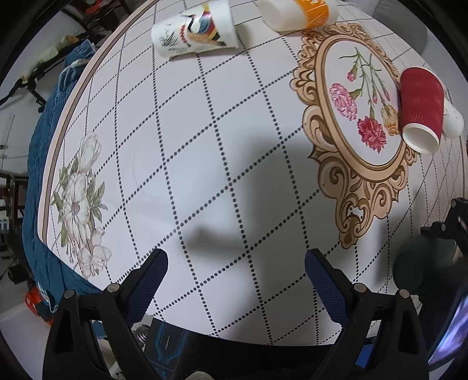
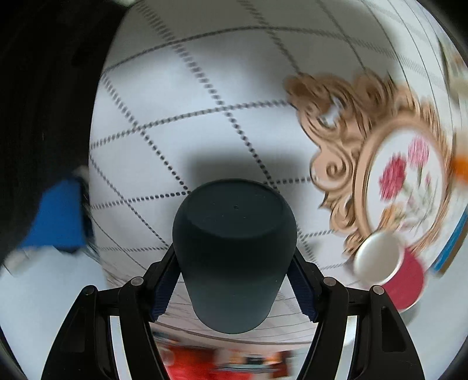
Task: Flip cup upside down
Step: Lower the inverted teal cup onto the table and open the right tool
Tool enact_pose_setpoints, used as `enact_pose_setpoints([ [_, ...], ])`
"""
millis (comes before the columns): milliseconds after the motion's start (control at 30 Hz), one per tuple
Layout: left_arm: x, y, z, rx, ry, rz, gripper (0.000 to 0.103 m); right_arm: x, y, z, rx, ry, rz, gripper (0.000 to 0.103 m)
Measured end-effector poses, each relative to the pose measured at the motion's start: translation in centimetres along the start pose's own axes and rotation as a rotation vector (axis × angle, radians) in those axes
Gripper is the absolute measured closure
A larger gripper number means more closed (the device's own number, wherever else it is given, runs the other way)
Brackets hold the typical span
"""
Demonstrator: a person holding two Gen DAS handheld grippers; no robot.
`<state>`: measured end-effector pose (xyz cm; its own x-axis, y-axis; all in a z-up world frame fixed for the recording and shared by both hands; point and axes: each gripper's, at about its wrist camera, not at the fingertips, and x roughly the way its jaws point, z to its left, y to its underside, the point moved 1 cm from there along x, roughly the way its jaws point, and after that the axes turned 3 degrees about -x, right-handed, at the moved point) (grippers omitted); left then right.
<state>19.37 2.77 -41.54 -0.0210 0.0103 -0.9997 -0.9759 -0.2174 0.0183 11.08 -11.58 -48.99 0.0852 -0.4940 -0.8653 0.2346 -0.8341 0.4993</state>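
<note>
My right gripper [image 2: 234, 280] is shut on a dark teal cup [image 2: 234, 248], held above the table with its closed base facing the camera. The same cup [image 1: 415, 263] and the right gripper show at the right edge of the left wrist view. My left gripper [image 1: 235, 271] is open and empty, above the near part of the table [image 1: 204, 146]. A red ribbed cup [image 1: 421, 108] lies on its side on the flower medallion; it also shows in the right wrist view [image 2: 400, 280], blurred.
A bird-print cup [image 1: 194, 30] and an orange-and-white cup [image 1: 298, 13] lie on their sides at the far edge. A small white cup [image 1: 453, 119] lies behind the red one. A blue cloth [image 1: 49, 175] hangs off the table's left side.
</note>
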Motion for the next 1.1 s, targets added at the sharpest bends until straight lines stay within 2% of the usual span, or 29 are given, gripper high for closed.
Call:
enact_pose_setpoints([
  [267,-1.2,-1.0,-2.1,0.044,-0.005,-0.013,0.007,0.6,0.9,-4.4,0.354,-0.268,-0.043,0.031],
  [500,-1.4,-1.1,-3.4,0.076,-0.012,-0.015,0.007,1.7,2.4,-7.6,0.611,-0.450,-0.097,0.032],
  [567,-1.5,-0.2,-4.1,0.082,-0.012,-0.019,0.007,1.7,2.9,-8.8,0.674,-0.501,-0.122,0.032],
  [800,-1.1,0.5,-4.8,0.104,-0.011,-0.023,0.007,2.2,5.5,-11.7,0.853,-0.602,-0.191,0.032],
  [833,-1.1,0.5,-5.0,0.105,-0.010,-0.022,0.007,2.7,7.0,-12.0,0.869,-0.608,-0.197,0.032],
  [1033,-1.1,0.6,-5.7,0.115,-0.007,-0.019,0.007,4.2,9.3,-13.6,0.983,-0.630,-0.201,0.031],
  [1067,-1.1,0.5,-5.8,0.116,-0.007,-0.019,0.007,4.4,9.8,-14.1,1.001,-0.640,-0.199,0.030],
  [1100,-1.2,0.5,-5.8,0.116,-0.006,-0.020,0.007,4.5,10.2,-14.4,1.020,-0.647,-0.203,0.025],
])
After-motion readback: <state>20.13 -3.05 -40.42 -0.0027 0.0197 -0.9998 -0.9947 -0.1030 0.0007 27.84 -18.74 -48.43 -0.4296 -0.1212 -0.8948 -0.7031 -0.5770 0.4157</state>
